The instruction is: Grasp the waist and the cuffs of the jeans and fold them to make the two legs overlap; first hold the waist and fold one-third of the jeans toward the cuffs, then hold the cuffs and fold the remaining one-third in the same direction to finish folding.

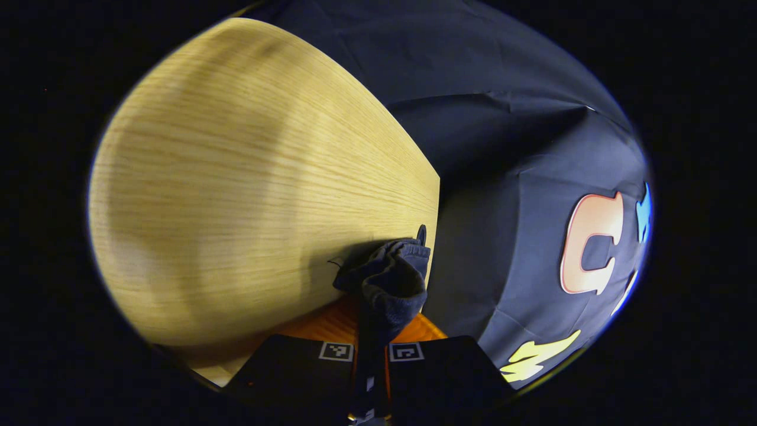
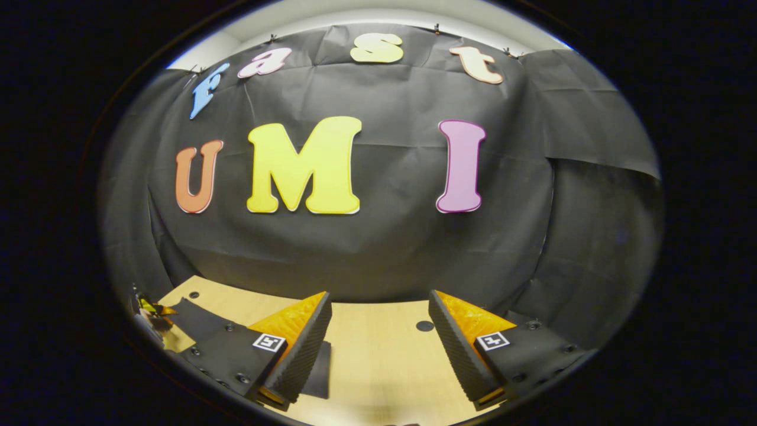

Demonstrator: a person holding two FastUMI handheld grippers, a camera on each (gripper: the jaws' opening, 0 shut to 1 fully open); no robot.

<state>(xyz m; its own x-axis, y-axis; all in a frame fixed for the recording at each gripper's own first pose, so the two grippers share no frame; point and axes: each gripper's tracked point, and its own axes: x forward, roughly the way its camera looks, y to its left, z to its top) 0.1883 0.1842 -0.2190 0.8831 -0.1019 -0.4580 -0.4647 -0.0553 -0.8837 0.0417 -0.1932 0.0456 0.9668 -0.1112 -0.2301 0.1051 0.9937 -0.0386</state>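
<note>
Left gripper view: left gripper [image 1: 372, 349] fingers pinched together on a bunched wad of dark jeans [image 1: 387, 281] fabric, held above the wooden table [image 1: 236, 177] near its edge. Right gripper view: right gripper [image 2: 378, 349] fingers spread wide with nothing between them, over bare table [image 2: 378, 355], facing the booth wall [image 2: 384, 248].

Dim overall, with strong fisheye bending toward every rim. In the left gripper view, motion-smeared grain across the wooden table [image 1: 248, 177], brightest near 10 o'clock, shaded toward 6 o'clock; dark, soft-edged jeans [image 1: 387, 284] casting shadow leftward. In the right gripper view, sharper focus, even light from 12 o'clock, pale ceiling [image 2: 378, 15] glare there, murky at 8 o'clock.
</note>
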